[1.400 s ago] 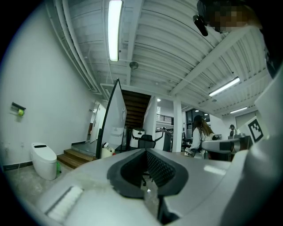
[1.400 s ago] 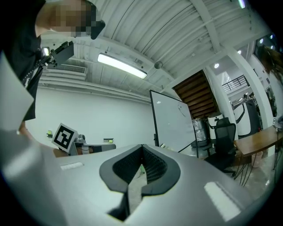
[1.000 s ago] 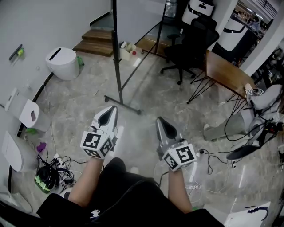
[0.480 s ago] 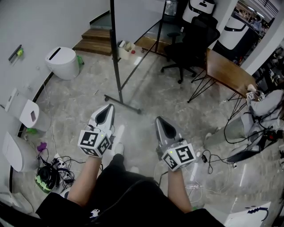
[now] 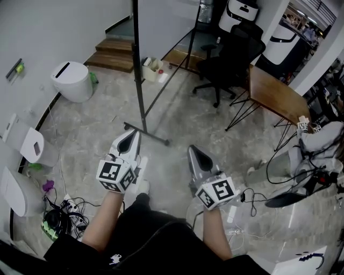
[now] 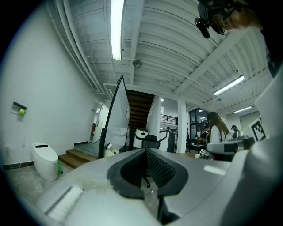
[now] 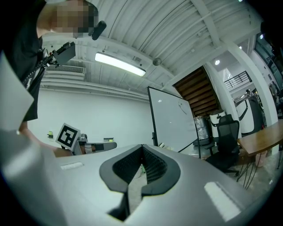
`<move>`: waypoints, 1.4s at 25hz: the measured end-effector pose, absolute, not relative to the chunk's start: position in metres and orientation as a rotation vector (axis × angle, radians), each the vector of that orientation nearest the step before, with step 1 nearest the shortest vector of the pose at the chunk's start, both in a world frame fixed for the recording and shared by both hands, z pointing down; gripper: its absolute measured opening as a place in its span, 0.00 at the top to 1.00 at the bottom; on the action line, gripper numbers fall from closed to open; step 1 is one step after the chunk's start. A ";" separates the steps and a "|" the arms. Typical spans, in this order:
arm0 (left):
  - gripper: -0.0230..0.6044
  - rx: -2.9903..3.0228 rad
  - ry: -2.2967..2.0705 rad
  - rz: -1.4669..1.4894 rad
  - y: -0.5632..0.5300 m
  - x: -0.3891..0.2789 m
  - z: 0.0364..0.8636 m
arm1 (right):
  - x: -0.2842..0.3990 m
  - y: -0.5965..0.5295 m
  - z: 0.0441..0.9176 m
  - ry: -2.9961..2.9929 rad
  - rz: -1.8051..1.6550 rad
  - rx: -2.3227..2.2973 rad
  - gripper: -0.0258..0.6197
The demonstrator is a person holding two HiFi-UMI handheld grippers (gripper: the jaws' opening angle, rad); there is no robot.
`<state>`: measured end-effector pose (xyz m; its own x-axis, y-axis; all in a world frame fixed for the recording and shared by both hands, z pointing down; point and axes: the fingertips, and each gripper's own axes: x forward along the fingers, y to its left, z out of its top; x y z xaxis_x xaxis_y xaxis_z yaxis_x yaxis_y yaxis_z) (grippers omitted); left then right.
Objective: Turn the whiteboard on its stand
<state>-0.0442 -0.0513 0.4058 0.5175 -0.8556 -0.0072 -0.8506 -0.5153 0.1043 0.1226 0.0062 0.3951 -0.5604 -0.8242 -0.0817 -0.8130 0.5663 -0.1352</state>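
The whiteboard (image 5: 161, 11) stands ahead of me on its black stand (image 5: 138, 70), whose foot (image 5: 146, 134) rests on the stone floor. In the left gripper view the whiteboard (image 6: 116, 119) shows almost edge-on; in the right gripper view the whiteboard (image 7: 172, 119) shows its white face. My left gripper (image 5: 129, 140) is held low in front of my body, shut and holding nothing, a short way short of the foot. Beside it my right gripper (image 5: 198, 156) is also shut and holds nothing. Neither touches the stand. The left gripper (image 6: 148, 165) and right gripper (image 7: 141, 165) point towards the board.
A black office chair (image 5: 228, 51) and a wooden table (image 5: 274, 91) stand to the right behind the board. A white round bin (image 5: 72, 80) is at the left, wooden steps (image 5: 115, 53) behind it. Cables and plugs (image 5: 64, 207) lie at the lower left.
Both grippers stay shut and side by side; the left one has sunk slightly. The stand's foot sits a little lower in the head view.
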 end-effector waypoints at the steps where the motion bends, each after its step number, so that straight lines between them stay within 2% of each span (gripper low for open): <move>1: 0.96 2.660 -1.498 -0.090 -0.059 -0.047 0.405 | 0.118 -0.001 0.394 2.661 -0.119 -1.397 0.95; 16: 0.96 2.694 -1.404 -0.101 -0.174 -0.076 0.396 | 0.078 -0.101 0.380 2.630 -0.105 -1.483 0.95; 35: 0.96 2.735 -1.246 -0.124 -0.266 -0.121 0.408 | 0.029 -0.179 0.388 2.568 -0.094 -1.608 0.95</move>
